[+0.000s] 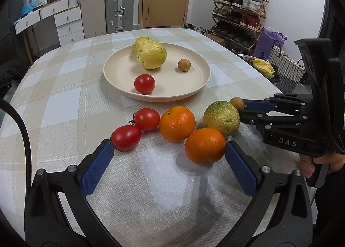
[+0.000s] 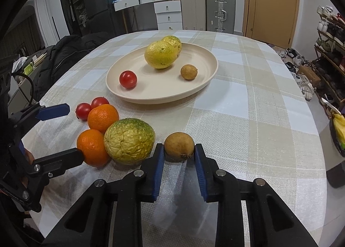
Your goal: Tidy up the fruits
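Left wrist: left gripper (image 1: 169, 154) jaws wide, empty, facing oranges (image 1: 177, 123) near the desk's near edge | Right wrist: right gripper (image 2: 179, 162) jaws pinching longan (image 2: 179, 146), likely bound for plate (image 2: 207, 83).

Both wrist cams sit low and close over the table (image 1: 64, 100), facing the plate (image 1: 120, 74); left looks from left of the right one. Both catch the fruit.
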Tool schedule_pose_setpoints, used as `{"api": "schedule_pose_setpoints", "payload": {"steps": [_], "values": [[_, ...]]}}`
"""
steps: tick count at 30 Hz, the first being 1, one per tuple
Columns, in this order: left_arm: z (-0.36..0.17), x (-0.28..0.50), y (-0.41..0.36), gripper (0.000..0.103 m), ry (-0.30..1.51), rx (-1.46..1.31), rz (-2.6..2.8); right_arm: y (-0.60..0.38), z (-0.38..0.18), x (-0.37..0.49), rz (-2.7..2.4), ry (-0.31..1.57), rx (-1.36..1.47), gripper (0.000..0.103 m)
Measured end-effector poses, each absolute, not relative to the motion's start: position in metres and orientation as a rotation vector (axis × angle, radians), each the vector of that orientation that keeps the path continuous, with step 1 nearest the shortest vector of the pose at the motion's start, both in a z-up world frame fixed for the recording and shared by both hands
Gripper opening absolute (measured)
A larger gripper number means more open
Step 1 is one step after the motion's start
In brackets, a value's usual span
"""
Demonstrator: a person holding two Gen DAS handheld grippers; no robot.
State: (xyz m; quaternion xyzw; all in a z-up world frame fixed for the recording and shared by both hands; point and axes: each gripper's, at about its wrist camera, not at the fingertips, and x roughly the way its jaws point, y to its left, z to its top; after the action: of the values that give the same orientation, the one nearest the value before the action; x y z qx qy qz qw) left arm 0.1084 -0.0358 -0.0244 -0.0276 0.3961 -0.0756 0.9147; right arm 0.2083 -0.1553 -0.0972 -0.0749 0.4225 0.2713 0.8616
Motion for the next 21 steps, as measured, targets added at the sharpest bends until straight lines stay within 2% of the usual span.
{"api": "schedule_pose_setpoints", "payload": {"steps": [8, 11, 16, 18, 19, 21], "values": [[-0.034, 0.113, -0.039, 0.102, 0.868, -0.112, -0.185, -0.165, -0.087, 0.208, 0.552, 0.857, -0.13, 0.029], [-0.036, 0.113, -0.045, 0.098, 0.874, -0.109, -0.206, -0.166, -0.085, 0.209, 0.551, 0.851, -0.125, 0.029], [-0.041, 0.113, -0.053, 0.073, 0.9, -0.121, -0.265, -0.167, -0.084, 0.208, 0.551, 0.848, -0.124, 0.029], [-0.042, 0.114, -0.053, 0.068, 0.901, -0.138, -0.27, -0.166, -0.084, 0.208, 0.554, 0.847, -0.127, 0.029], [-0.042, 0.114, -0.052, 0.058, 0.901, -0.157, -0.283, -0.166, -0.083, 0.207, 0.554, 0.845, -0.128, 0.029], [-0.042, 0.115, -0.05, 0.055, 0.9, -0.177, -0.287, -0.166, -0.083, 0.207, 0.555, 0.843, -0.128, 0.029]]}}
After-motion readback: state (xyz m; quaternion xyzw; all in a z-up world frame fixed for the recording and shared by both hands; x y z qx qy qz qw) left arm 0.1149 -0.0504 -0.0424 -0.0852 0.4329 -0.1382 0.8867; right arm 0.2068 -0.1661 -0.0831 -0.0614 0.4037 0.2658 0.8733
